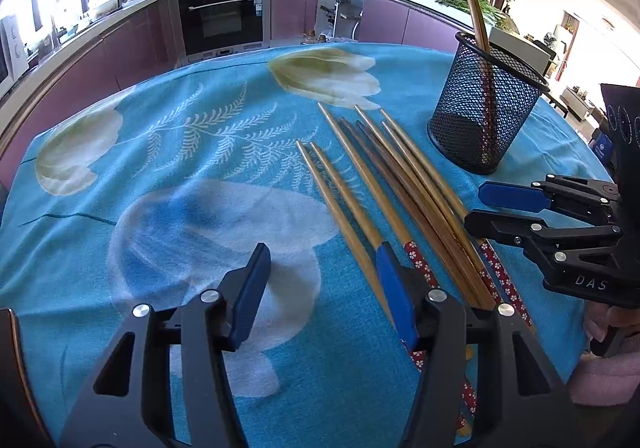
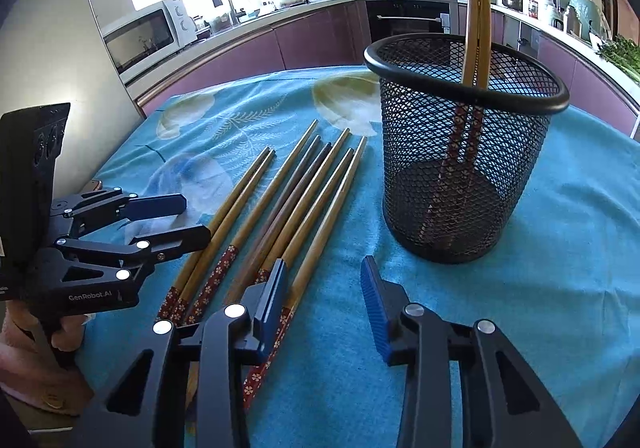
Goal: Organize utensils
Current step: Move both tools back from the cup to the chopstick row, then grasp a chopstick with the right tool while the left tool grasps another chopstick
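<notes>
Several wooden chopsticks [image 1: 384, 192] [image 2: 280, 208] lie side by side on the blue floral cloth, some with red flowered handles pointing toward me. A black mesh cup [image 1: 484, 116] [image 2: 460, 184] stands upright behind them, holding two chopsticks [image 2: 476, 8] handle-down. My left gripper [image 1: 322, 290] [image 2: 192, 219] is open low over the cloth, its right pad [image 1: 394, 296] above the leftmost chopsticks' handles. My right gripper [image 2: 325, 298] [image 1: 480, 208] is open too. Its left pad [image 2: 276, 300] hovers over the right side of the row and nothing is pressed between the pads.
The cloth-covered table [image 1: 180, 176] [image 2: 540, 288] ends at a far edge before purple kitchen cabinets and an oven [image 1: 220, 20]. A microwave [image 2: 148, 36] sits on the counter. A hand in a pink sleeve [image 1: 608, 372] [image 2: 36, 352] holds each gripper.
</notes>
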`<action>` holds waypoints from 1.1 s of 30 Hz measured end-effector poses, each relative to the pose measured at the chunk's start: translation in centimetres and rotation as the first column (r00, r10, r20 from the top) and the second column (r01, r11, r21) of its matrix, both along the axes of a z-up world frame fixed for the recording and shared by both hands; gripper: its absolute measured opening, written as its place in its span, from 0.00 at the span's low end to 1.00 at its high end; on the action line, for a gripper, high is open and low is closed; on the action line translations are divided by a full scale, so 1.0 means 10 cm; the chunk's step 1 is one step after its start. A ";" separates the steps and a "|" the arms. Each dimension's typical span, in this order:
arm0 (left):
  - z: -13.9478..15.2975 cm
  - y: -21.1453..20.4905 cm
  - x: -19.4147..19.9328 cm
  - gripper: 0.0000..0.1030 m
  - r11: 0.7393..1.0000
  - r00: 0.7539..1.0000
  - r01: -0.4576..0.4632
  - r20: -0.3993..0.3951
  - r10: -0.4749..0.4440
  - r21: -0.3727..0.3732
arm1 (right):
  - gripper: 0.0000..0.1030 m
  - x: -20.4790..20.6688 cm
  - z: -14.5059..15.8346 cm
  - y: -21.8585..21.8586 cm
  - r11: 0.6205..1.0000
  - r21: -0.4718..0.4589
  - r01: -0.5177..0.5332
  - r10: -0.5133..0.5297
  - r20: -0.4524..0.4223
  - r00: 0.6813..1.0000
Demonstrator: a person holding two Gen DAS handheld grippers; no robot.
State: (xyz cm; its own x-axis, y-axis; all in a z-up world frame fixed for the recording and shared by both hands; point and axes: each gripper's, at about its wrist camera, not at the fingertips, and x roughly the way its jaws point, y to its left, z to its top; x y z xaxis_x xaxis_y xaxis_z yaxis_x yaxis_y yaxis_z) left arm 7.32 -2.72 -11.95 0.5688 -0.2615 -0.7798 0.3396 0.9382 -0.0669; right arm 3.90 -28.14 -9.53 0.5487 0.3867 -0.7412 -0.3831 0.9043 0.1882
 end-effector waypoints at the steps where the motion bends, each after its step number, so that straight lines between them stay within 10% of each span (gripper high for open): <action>1: 0.00 0.00 0.00 0.52 1.000 1.000 0.000 -0.001 0.000 0.000 | 0.33 0.00 0.00 -0.01 1.000 -0.003 0.002 -0.002 -0.001 1.000; 24: -0.03 -0.02 0.11 0.29 1.000 1.000 -0.003 -0.007 0.004 0.006 | 0.32 0.18 -0.02 0.07 0.998 -0.046 0.034 -0.035 -0.005 0.999; 33: -0.03 -0.02 0.14 0.13 0.999 1.000 -0.020 -0.020 0.020 -0.027 | 0.08 0.17 -0.04 0.02 0.999 -0.009 0.048 -0.048 -0.021 0.999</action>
State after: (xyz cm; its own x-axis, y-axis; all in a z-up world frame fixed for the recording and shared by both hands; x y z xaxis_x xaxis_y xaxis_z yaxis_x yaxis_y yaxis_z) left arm 8.69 -2.91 -12.29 0.5591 -0.2712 -0.7835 0.3190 0.9426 -0.0987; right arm 5.64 -27.93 -9.91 0.5503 0.3539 -0.7562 -0.3354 0.9231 0.1879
